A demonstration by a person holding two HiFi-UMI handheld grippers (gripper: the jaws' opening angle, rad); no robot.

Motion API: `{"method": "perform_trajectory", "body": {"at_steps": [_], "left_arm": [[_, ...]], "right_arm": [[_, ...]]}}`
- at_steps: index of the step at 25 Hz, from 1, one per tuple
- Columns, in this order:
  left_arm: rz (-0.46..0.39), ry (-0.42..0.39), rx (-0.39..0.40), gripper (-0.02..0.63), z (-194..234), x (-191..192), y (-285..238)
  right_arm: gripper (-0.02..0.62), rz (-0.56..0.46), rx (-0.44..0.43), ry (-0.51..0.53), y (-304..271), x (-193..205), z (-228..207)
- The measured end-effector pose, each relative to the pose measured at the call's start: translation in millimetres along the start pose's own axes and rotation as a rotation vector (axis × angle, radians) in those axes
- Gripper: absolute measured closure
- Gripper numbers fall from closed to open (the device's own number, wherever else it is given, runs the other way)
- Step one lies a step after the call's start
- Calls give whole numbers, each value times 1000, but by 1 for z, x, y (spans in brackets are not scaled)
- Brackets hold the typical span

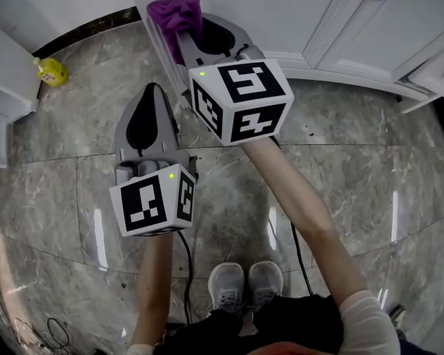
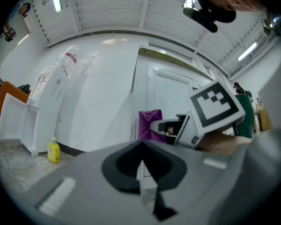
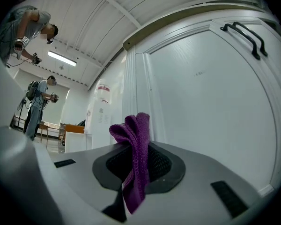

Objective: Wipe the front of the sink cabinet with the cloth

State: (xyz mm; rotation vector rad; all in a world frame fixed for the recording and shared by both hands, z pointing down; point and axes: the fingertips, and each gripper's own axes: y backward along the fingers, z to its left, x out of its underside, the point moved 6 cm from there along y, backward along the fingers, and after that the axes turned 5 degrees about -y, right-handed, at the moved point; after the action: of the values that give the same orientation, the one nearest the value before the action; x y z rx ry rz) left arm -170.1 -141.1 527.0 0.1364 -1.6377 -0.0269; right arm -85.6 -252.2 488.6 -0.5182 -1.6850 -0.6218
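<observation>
- Right gripper point(image 3: 136, 175): the jaws are closed on the cloth point(image 3: 133, 149). A purple fold stands out beyond the tips and a tail hangs down through the gap between the jaws.
- Left gripper point(image 2: 143, 172): the jaws are brought together with nothing between them. It carries no part of the task.
- Cloth location: in the head view the cloth point(image 1: 175, 12) sits at the fluted corner post point(image 1: 160, 43) of the sink cabinet point(image 1: 281, 6), at the post's upper end as seen from above. Whether it is pressed to the post or just short of it cannot be told.
- Governing relation: the cloth leads the right gripper point(image 1: 189, 29) toward the corner post, so the fold is the first part to meet the cabinet. Its long axis runs in line with the jaws and along the post's flutes.
- Surface to cover: the flat door panel point(image 3: 210, 102) lies to the right of the corner post, with the door handles point(image 3: 246, 36) at its far edge. Judged from this, the stroke should run away from the post across the panel.
- Arm proximity: the right gripper is at the corner post. The left gripper point(image 1: 152, 98) is held back from it over the floor point(image 1: 340, 161), on the side toward the yellow bottle point(image 1: 52, 71).
</observation>
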Motion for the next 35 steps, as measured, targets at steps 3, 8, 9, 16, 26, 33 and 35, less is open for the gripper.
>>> {"method": "perform_trajectory", "body": {"at_steps": [3,8,9,16,26,33,35], "left_arm": [[3,4,-1,601,-1,3,-1],[0,9,13,601,-4,5,-1],[1,10,18,601,-5,6,-2],[13,18,71,601,-32,12,-16],[14,28,112,601,-52,18,-23],[11,24,105,601,-49,18,-22],[11,24,101,601,-48,18,-22]], "right_arm": [[541,-1,7,7,3,0,-4],[541,-20,60,59,14,-4,-18],[541,-26,79,84,17,-6,-22],[541,-63,213,113,48,-18,-73],[541,-77,375,137,92,-28,-130],[541,-99,478,81,118,-35,-161],[541,-104,491,88,124,-37,-164]]}}
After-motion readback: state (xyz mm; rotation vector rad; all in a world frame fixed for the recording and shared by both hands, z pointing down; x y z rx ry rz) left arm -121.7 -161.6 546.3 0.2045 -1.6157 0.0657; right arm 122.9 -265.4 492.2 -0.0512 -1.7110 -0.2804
